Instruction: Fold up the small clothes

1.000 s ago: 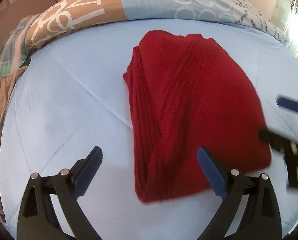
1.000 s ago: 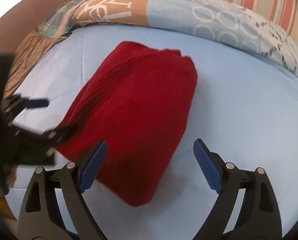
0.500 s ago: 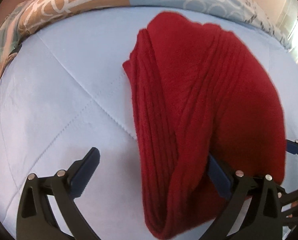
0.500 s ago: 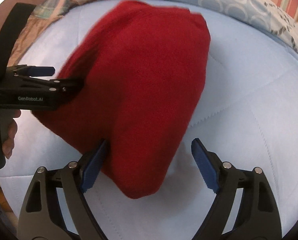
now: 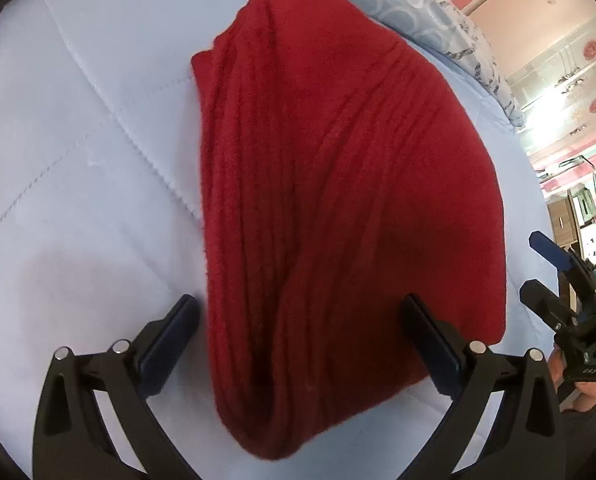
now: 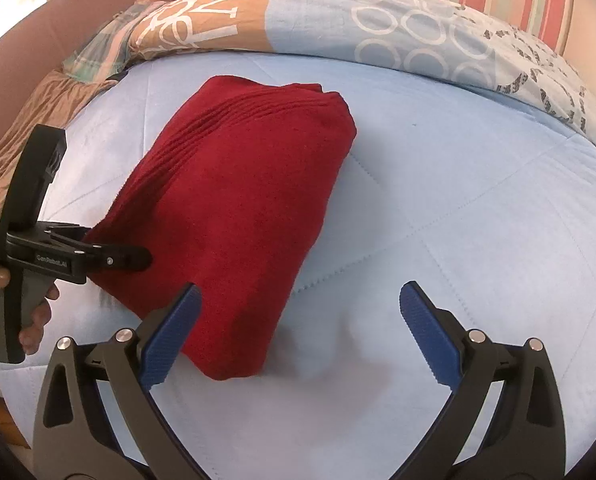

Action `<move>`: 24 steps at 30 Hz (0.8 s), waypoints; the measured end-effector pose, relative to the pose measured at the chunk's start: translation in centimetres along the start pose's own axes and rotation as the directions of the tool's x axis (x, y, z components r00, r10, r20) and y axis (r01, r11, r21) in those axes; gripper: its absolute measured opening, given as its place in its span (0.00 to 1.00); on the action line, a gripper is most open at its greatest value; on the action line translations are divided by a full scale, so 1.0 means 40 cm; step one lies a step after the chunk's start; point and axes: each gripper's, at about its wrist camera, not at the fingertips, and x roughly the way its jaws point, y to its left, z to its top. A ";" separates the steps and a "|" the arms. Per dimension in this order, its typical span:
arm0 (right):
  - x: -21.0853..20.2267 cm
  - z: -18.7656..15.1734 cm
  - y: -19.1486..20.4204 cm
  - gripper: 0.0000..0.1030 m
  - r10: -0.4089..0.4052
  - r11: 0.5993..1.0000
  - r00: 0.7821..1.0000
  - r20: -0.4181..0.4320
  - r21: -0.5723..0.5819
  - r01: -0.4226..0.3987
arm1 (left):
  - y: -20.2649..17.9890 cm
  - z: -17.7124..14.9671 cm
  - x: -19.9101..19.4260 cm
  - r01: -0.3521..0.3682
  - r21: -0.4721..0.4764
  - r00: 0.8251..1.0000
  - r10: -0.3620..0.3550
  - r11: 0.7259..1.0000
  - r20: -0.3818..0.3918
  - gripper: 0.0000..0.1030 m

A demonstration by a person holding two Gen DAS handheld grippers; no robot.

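Red knit garment [image 5: 337, 208], folded into a thick bundle, lies on the pale blue quilted bed cover [image 6: 477, 208], ribbed folds stacked along its left side in the left wrist view. Left gripper [image 5: 298, 332] has its jaws spread wide, straddling the garment's near end: one blue pad just beside the ribbed edge, the other over the red cloth; whether either pad presses the fabric cannot be told. Seen from the right wrist camera, this gripper reaches the garment's near left corner. Right gripper [image 6: 298, 332] also stands wide, nothing between its fingers; its left pad overlaps the garment's near edge in the view, the right pad is over bare cover well apart from the garment. Beyond the garment's far end, a patterned blue-and-orange duvet [image 6: 337, 28] is heaped along the bed.
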 end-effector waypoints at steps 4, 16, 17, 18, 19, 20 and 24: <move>0.006 -0.002 -0.020 0.96 0.005 1.000 1.000 -0.003 0.027 -0.005 | 0.003 0.018 -0.001 0.095 -0.040 0.996 -0.095 0.995 0.003 0.98; 0.086 0.105 -0.108 0.96 0.166 0.960 0.986 0.032 0.223 -0.169 | -0.091 0.038 0.049 -0.012 0.101 0.999 0.017 0.995 -0.051 0.98; 0.100 0.121 -0.111 0.96 0.191 0.953 0.981 0.029 0.235 -0.193 | -0.089 0.041 0.050 -0.020 0.108 0.998 0.026 0.994 -0.052 0.98; 0.121 0.140 -0.112 0.96 0.232 0.943 0.973 0.017 0.243 -0.229 | -0.092 0.042 0.051 -0.027 0.112 0.998 0.033 0.993 -0.053 0.98; 0.137 0.152 -0.111 0.94 0.248 0.939 0.969 0.003 0.244 -0.241 | -0.094 0.043 0.057 -0.029 0.112 0.998 0.035 0.993 -0.053 0.98; 0.156 0.163 -0.108 0.93 0.251 0.940 0.968 -0.014 0.242 -0.240 | -0.095 0.043 0.060 -0.029 0.112 0.998 0.035 0.993 -0.052 0.98; 0.192 0.170 -0.098 0.91 0.306 0.921 0.952 -0.031 0.263 -0.287 | -0.122 0.053 0.083 -0.051 0.120 0.998 0.056 0.991 -0.042 0.98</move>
